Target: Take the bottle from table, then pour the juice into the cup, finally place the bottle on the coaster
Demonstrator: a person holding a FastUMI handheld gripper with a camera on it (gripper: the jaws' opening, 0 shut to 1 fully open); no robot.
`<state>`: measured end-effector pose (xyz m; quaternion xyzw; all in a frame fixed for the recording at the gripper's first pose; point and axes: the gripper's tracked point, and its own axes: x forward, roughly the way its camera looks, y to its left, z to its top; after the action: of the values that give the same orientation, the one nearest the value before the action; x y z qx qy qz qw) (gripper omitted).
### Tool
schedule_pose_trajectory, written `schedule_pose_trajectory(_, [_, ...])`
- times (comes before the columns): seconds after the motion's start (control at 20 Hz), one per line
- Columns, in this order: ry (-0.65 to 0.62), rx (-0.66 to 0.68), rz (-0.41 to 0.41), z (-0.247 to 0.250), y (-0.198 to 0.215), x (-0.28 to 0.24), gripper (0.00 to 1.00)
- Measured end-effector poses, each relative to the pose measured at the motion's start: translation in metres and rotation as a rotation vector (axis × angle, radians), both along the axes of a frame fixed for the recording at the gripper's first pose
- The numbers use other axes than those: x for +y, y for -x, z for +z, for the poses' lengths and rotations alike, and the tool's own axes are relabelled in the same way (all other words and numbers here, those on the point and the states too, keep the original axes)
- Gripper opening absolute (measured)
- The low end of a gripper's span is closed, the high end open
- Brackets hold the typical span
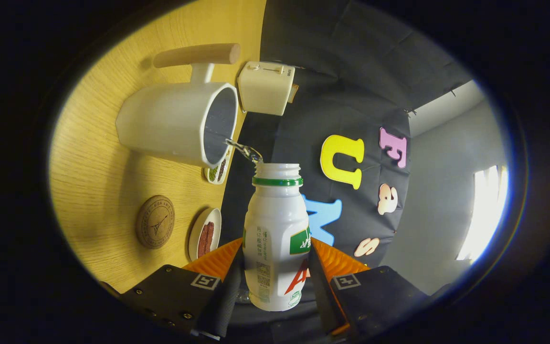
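Note:
My gripper [275,267] is shut on a white plastic bottle [276,224] with a green neck ring and no cap. The whole view is rolled, so the bottle is tipped toward the white cup [174,122] with a wooden handle [197,55]. A thin clear stream [244,150] runs from the bottle's mouth over the cup's rim into its dark inside. A round brown coaster [155,221] lies on the wooden table [98,181], beside the cup's base and off to the side of my fingers.
A cream toaster-like appliance [265,87] stands right behind the cup. Two small white dishes of food rest near the table's edge, one [218,170] under the cup's rim and one [205,232] close to my fingers.

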<state>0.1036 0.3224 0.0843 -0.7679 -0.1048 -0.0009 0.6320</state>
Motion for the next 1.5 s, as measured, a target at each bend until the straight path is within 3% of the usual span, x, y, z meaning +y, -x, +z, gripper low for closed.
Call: schedule_pose_trajectory(1.5, [0.155,-0.063,0.045,0.001,0.010,0.021,0.71])
